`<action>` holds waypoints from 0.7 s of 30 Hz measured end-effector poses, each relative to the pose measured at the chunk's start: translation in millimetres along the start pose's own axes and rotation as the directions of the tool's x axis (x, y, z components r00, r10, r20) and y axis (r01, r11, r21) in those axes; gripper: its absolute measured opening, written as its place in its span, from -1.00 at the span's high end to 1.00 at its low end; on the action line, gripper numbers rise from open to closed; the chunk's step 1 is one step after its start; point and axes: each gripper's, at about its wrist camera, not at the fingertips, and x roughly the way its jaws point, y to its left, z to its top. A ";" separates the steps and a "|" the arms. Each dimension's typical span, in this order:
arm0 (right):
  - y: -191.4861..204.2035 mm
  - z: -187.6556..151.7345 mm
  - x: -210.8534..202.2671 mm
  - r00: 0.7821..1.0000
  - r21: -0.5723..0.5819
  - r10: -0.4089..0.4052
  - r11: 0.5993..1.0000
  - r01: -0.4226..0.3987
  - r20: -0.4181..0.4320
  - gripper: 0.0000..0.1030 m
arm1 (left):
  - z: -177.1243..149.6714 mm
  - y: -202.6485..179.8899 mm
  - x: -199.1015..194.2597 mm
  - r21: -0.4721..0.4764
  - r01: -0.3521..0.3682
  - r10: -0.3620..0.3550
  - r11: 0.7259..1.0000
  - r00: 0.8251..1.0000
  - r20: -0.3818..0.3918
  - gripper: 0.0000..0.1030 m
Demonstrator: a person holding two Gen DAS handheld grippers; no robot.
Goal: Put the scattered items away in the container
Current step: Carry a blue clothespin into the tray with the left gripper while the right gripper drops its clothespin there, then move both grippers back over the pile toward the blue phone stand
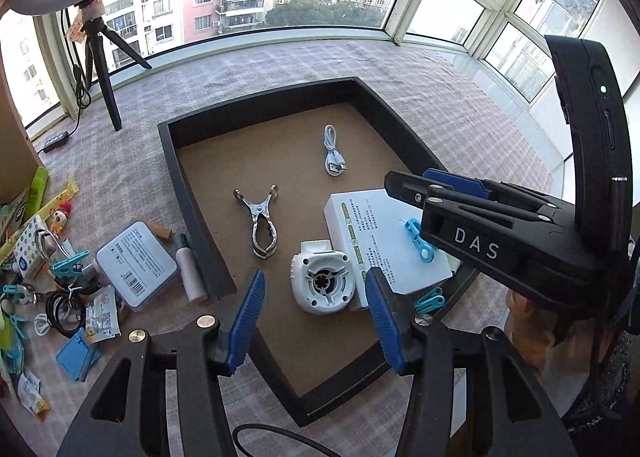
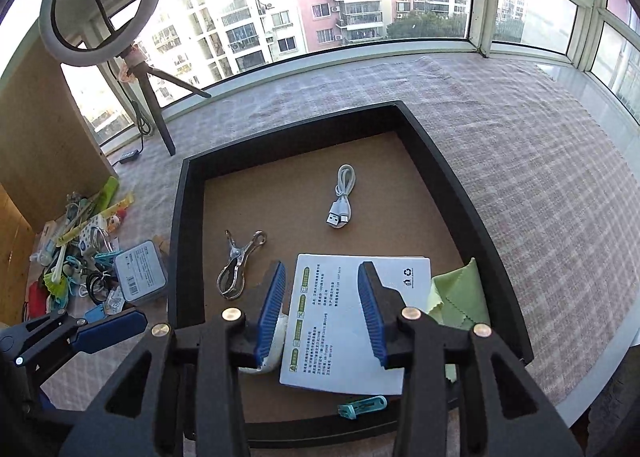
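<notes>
A black tray (image 1: pixel 188 193) (image 2: pixel 180 237) with a brown floor holds a white cable (image 1: pixel 334 155) (image 2: pixel 342 197), a metal clamp (image 1: pixel 260 225) (image 2: pixel 238 265), a white box (image 1: pixel 372 233) (image 2: pixel 340 321) and a round white device (image 1: pixel 322 285). A blue clip (image 1: pixel 420 243) lies on the box, a teal clip (image 1: pixel 430 299) (image 2: pixel 362 405) beside it. My left gripper (image 1: pixel 315 275) (image 2: pixel 80 327) hovers open over the white device, not touching it. My right gripper (image 2: pixel 321 269) (image 1: pixel 408 187) hangs open above the box, holding nothing.
Left of the tray lie a grey tin (image 1: pixel 136 265) (image 2: pixel 140 277), a paper roll (image 1: pixel 192 273) and a heap of clips, cables and packets (image 1: pixel 40 257). A green cloth (image 2: pixel 460 297) rests in the tray's right corner. A ring light on a tripod (image 2: pixel 100 1) stands at the back left.
</notes>
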 end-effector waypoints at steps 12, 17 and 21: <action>87.7 -9.4 9.4 0.995 -0.116 0.097 0.988 -0.100 -0.032 0.27 | -43.6 109.7 -48.3 -0.155 -0.124 0.129 0.980 0.991 0.021 0.04; 130.8 -20.9 8.1 0.990 -0.137 0.132 0.981 -0.137 -0.049 0.27 | -71.7 164.0 -75.8 -0.215 -0.161 0.169 0.963 0.986 0.018 0.04; 163.2 -34.2 6.7 0.989 -0.159 0.133 0.977 -0.142 -0.063 0.27 | -100.0 212.9 -94.9 -0.263 -0.190 0.199 0.946 0.980 0.005 0.04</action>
